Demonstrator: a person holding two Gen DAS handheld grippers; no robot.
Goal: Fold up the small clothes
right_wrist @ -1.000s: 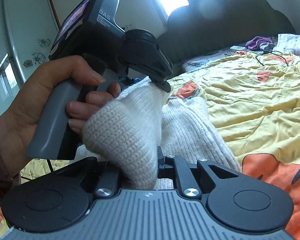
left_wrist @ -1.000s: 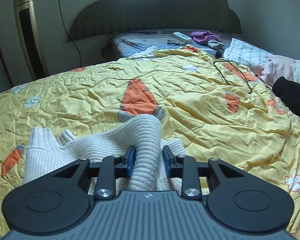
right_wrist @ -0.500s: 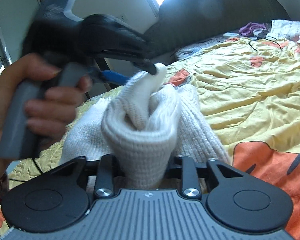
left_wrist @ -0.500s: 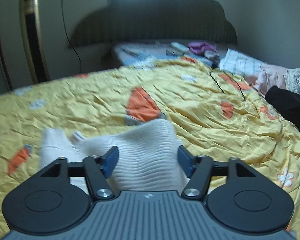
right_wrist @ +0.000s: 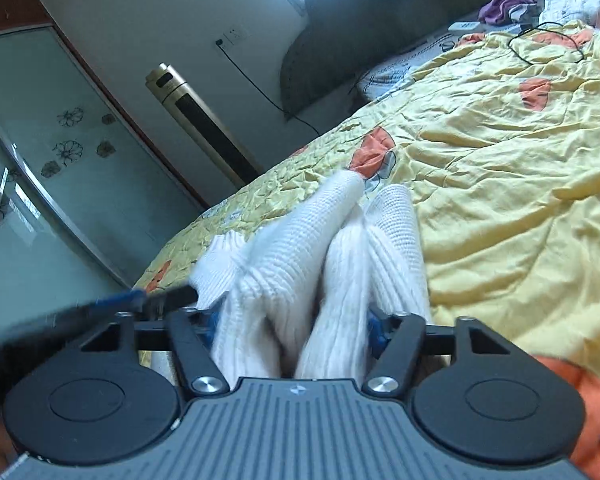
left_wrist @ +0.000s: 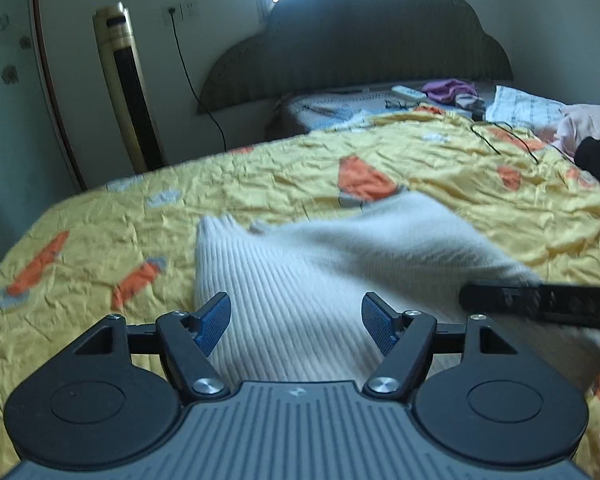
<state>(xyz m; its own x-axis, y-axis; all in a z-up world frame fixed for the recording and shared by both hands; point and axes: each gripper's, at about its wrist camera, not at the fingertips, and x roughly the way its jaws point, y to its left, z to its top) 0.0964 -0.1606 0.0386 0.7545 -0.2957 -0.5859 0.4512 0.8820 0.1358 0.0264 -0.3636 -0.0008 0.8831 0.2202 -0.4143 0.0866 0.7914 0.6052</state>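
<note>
White sweater (right_wrist: 320, 280) between right tongs (right_wrist: 294, 326)

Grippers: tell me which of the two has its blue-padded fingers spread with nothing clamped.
The left gripper: its jaws stand wide over the white knitted garment. The right gripper has bunched knit filling its jaws.

Sweater (left_wrist: 340, 280): white, ribbed knit, same in right wrist view (right_wrist: 300, 248)
Quilt (left_wrist: 300, 176): yellow, printed with orange carrots and small white-grey shapes
Left gripper (left_wrist: 296, 322): black frame, blue pads (left_wrist: 214, 322), grey ridged body
Headboard (left_wrist: 360, 44): dark grey-green
Tower fan (left_wrist: 126, 88): gold with black centre strip
Glass door (right_wrist: 40, 160): frosted, black flower outlines
Crumpled cloth (left_wrist: 448, 90): purple
</note>
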